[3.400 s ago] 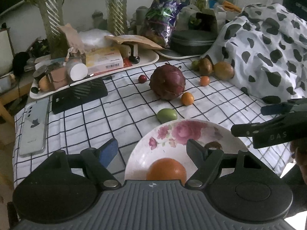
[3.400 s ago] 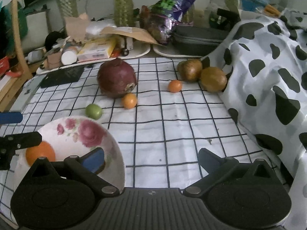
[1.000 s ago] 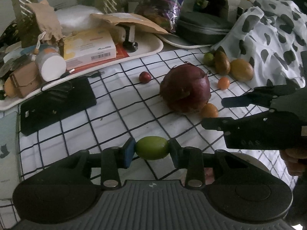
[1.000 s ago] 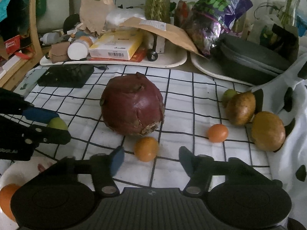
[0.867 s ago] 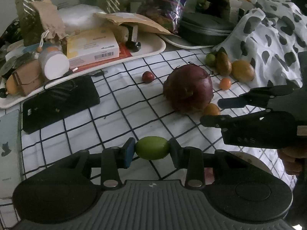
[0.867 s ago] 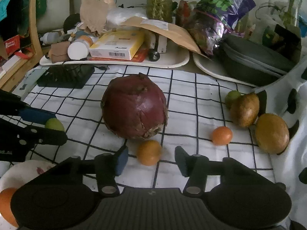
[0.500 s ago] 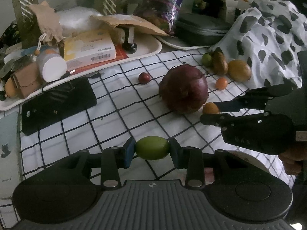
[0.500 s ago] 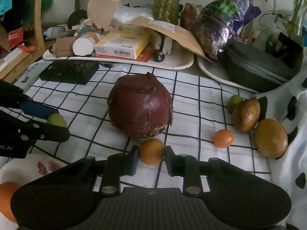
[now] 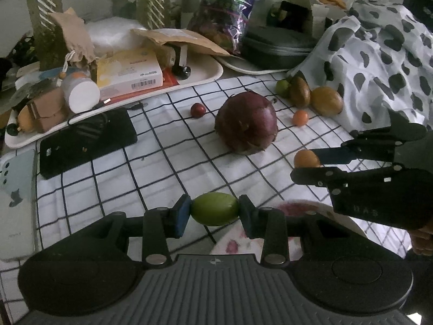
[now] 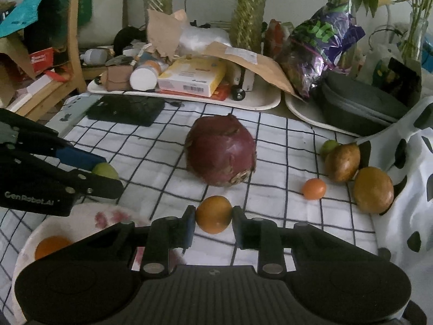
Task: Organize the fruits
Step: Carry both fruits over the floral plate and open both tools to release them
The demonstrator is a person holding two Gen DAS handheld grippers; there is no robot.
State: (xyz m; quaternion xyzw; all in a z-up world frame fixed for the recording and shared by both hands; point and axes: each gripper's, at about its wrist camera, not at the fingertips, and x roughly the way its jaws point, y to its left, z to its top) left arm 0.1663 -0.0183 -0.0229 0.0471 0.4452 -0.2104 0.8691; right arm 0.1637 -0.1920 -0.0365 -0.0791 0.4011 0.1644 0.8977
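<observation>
My left gripper (image 9: 214,211) is shut on a green fruit (image 9: 215,208) and holds it above the checked cloth; the fruit also shows in the right wrist view (image 10: 105,171). My right gripper (image 10: 213,216) is shut on a small orange fruit (image 10: 213,214), lifted off the cloth; it also shows in the left wrist view (image 9: 306,159). The floral bowl (image 10: 27,246) lies below both grippers and holds an orange (image 10: 51,246). A big dark red fruit (image 10: 221,153) sits mid-cloth.
A small orange fruit (image 10: 314,188), two brown fruits (image 10: 373,189) and a green one (image 10: 328,146) lie by the spotted cloth (image 9: 384,54). A small red fruit (image 9: 198,110), a black phone (image 9: 86,140) and cluttered white trays (image 9: 208,75) lie further back.
My right gripper has closed on the small orange fruit and lifted it back from the big red fruit. My left gripper still holds the green fruit, moved slightly.
</observation>
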